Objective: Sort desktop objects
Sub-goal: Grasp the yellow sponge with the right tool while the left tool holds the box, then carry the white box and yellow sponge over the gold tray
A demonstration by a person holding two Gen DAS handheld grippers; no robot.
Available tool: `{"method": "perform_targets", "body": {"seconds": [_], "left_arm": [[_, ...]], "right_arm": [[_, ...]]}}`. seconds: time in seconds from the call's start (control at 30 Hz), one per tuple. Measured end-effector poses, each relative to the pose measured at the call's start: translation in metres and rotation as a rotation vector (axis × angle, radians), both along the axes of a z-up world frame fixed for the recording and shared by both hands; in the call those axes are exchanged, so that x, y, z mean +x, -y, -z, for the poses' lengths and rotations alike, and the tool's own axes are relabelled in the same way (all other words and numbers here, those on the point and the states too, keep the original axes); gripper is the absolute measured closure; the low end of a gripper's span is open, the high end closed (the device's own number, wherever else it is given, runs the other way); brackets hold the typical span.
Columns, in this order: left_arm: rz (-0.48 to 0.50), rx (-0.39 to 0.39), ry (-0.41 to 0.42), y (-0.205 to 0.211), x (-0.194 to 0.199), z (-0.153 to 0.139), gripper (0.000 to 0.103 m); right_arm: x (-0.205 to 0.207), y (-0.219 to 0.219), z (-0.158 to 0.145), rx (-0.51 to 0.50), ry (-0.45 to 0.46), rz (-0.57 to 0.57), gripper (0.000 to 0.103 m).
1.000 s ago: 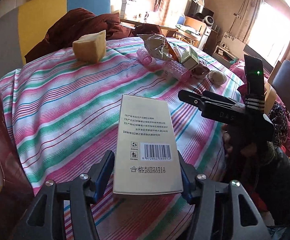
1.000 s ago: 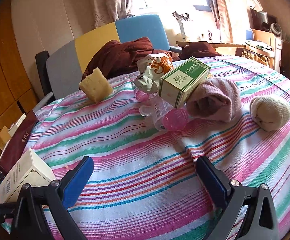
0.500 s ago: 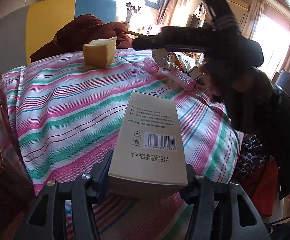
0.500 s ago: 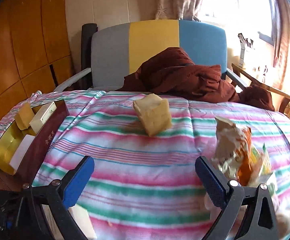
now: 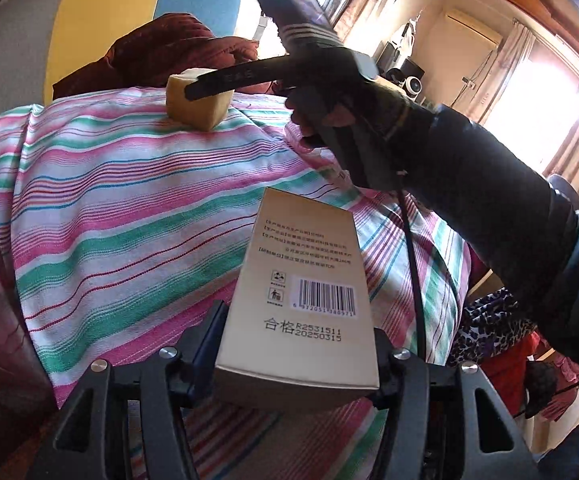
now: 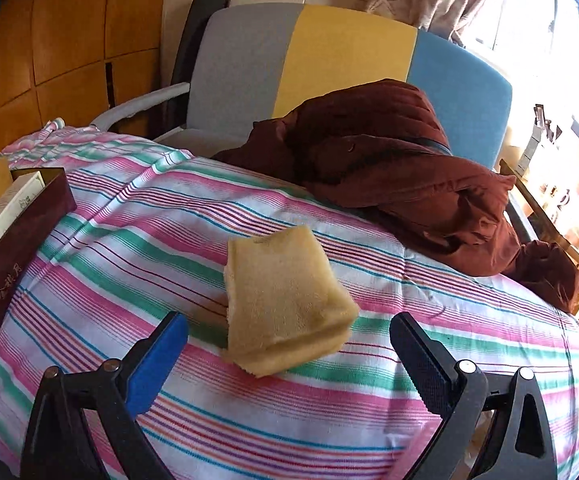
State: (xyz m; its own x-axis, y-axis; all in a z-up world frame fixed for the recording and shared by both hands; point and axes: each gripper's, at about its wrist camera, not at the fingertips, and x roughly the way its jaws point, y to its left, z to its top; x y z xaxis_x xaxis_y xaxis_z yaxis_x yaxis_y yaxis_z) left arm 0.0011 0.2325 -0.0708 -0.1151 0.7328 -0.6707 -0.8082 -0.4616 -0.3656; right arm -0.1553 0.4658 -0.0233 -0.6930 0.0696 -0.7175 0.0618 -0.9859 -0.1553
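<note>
My left gripper [image 5: 295,360] is shut on a long beige carton [image 5: 301,292] with a barcode, holding it above the striped tablecloth [image 5: 109,208]. Farther back on the cloth lies a folded yellow sponge cloth [image 5: 197,106]. In the left wrist view the right gripper's fingers [image 5: 225,80] reach over that sponge, held by a gloved hand [image 5: 329,108]. From the right wrist view my right gripper [image 6: 289,360] is open, its pads either side of the yellow sponge cloth [image 6: 285,304], just short of it.
A dark red box [image 6: 17,248] holding small cartons sits at the table's left edge. A maroon jacket [image 6: 389,160] lies on a grey, yellow and blue chair [image 6: 329,52] behind the table. The person's dark sleeve [image 5: 509,220] crosses the right side.
The right gripper swung left from the cluttered right side of the table to the yellow sponge cloth. The left gripper has lifted the carton and drawn it nearer.
</note>
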Motion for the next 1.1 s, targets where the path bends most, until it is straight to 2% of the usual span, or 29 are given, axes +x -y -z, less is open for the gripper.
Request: {"method": "perform_targets", "body": {"seconds": [0.03,0.1,0.13,0.17,0.37,0.67,0.87,1.0,1.1], "left_arm": [[-0.001,0.002,0.000,0.000,0.000,0.000,0.044],[-0.006,0.012,0.014,0.001,-0.002,0.001,0.044],[-0.009,0.017,0.018,0.001,-0.002,0.001,0.044],[-0.011,0.016,0.014,0.001,-0.002,0.001,0.044],[-0.029,0.010,-0.017,-0.001,0.002,0.001,0.046],[-0.053,-0.005,-0.055,0.003,0.013,-0.005,0.046],[-0.077,0.013,-0.116,0.014,0.033,-0.028,0.046],[-0.118,0.038,-0.143,0.032,0.041,-0.048,0.046],[-0.179,0.057,-0.158,0.055,0.041,-0.063,0.046]], "right_arm": [[-0.002,0.000,0.002,0.001,0.001,-0.002,0.004],[-0.007,0.001,0.005,0.002,0.003,-0.005,0.024],[-0.008,0.001,0.007,0.002,0.021,-0.003,0.038],[-0.005,0.002,0.007,0.001,0.024,0.007,0.042],[0.033,0.007,-0.002,-0.039,0.010,0.039,0.045],[0.155,0.020,-0.024,-0.139,-0.088,0.102,0.045],[0.218,0.021,-0.012,-0.244,-0.123,0.194,0.045],[0.239,0.027,-0.006,-0.305,-0.138,0.222,0.045],[0.242,0.039,-0.008,-0.321,-0.144,0.202,0.045]]}}
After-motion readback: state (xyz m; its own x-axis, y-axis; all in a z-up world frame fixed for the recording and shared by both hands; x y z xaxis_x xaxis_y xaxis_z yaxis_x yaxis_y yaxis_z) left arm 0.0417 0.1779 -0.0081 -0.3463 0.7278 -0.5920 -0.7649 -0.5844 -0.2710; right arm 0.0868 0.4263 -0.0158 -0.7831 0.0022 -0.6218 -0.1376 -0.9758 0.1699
